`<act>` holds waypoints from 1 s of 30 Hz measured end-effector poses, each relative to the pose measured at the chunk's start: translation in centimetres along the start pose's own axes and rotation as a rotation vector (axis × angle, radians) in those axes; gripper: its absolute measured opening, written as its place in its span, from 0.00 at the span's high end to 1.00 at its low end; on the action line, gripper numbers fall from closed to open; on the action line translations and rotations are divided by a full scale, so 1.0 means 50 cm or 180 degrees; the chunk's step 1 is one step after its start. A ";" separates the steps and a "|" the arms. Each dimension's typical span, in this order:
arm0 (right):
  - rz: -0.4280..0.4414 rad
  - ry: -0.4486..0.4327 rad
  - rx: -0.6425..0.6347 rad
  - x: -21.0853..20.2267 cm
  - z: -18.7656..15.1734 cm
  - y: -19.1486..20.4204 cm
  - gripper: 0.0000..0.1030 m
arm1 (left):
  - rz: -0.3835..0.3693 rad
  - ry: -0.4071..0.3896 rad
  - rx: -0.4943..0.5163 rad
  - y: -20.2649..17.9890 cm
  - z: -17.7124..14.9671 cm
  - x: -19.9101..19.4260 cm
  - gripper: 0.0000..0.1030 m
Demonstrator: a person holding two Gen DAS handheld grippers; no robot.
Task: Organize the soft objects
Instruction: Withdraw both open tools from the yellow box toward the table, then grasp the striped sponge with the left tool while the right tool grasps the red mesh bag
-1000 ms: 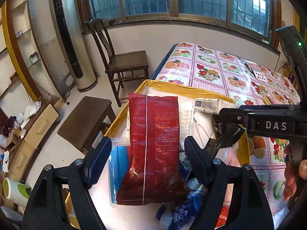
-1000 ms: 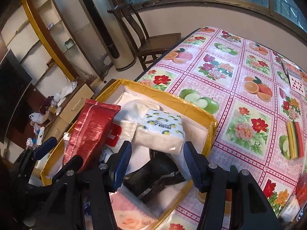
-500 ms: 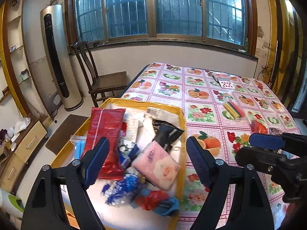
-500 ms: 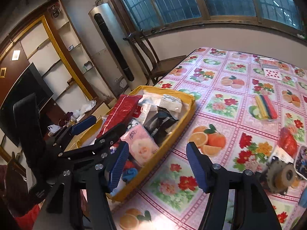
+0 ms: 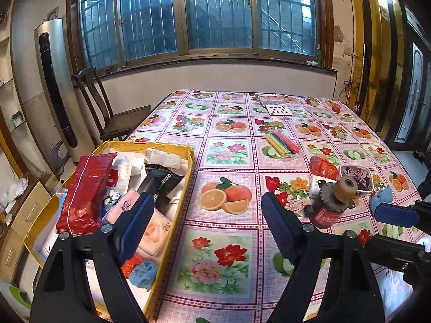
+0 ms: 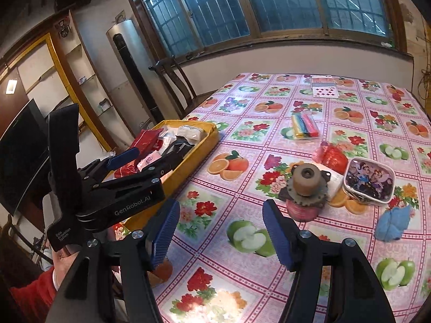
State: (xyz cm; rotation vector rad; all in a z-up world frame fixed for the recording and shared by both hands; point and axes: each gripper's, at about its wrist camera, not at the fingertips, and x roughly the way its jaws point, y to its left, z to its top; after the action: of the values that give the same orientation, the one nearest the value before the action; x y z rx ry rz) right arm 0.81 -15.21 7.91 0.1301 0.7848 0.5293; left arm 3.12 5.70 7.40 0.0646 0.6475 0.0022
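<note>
So, 1 yellow cardboard box [image 5: 188, 177] sits at the left edge of the table [image 5: 229, 242], packed with soft packs: 1 long red crinkly foil pack [image 5: 86, 191], 1 pink tissue pack [image 5: 155, 231] with a rose print, 1 black pouch [image 5: 164, 185], 1 white paper-wrapped block [image 5: 163, 158], plus some white packs I can't count properly. At the near end of the box there's 1 fuzzy blue cloth [image 5: 144, 271].

Out on the glossy fruit-and-flower oilcloth: 1 crumpled blue cloth [image 6: 392, 222] near the right edge, 1 squashy red bag [image 6: 332, 156], 1 rounded tin [image 6: 369, 181] with a cartoon lid, 1 round motor-looking part [image 6: 307, 185] with a tan hub, 1 flat pack of rainbow strips [image 6: 304, 126], and a deck of cards [image 6: 324, 87] at the far end.

2 grippers. The left gripper [image 5: 204, 226] is spread wide, holding nothing, its left ribbed blue pad over the box's near end. The right gripper [image 6: 221, 234] is also wide apart and empty, over bare tablecloth, with the blue cloth off to its right.
</note>
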 end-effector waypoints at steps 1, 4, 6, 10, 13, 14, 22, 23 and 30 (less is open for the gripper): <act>-0.0010 -0.0001 0.0015 -0.005 -0.003 -0.009 0.36 | 0.0004 -0.0002 0.0017 -0.007 -0.001 -0.001 0.20; -0.0055 -0.0040 0.0068 -0.024 -0.013 -0.036 0.36 | -0.0006 0.0013 0.0053 -0.026 -0.002 -0.001 0.20; -0.0074 -0.0055 0.0101 -0.032 -0.016 -0.051 0.36 | -0.0008 0.0029 0.0074 -0.035 -0.003 0.001 0.20; -0.0139 -0.0083 0.0164 -0.048 -0.022 -0.082 0.36 | -0.0019 0.0092 0.0080 -0.046 -0.003 0.015 0.20; -0.0201 -0.0089 0.0217 -0.055 -0.018 -0.110 0.36 | -0.0024 0.0139 0.0086 -0.052 0.004 0.029 0.20; -0.0217 -0.0085 0.0239 -0.056 -0.014 -0.121 0.36 | -0.0045 0.0162 0.0084 -0.055 0.008 0.035 0.20; -0.0430 -0.0022 0.0442 -0.041 0.059 -0.234 0.32 | -0.0221 0.0437 0.0026 -0.074 0.064 0.108 0.20; -0.0456 0.0009 0.0452 -0.031 0.070 -0.247 0.32 | -0.0239 0.0468 0.0017 -0.078 0.074 0.118 0.20; -0.0536 0.0574 0.0077 0.110 0.156 -0.294 0.32 | -0.0475 0.0925 -0.0089 -0.118 0.136 0.233 0.20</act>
State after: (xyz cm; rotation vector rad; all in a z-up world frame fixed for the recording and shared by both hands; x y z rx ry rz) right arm 15.48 -24.51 5.46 0.0380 0.9691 0.3751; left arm 16.41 -0.34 5.45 -0.0116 0.9413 -0.1253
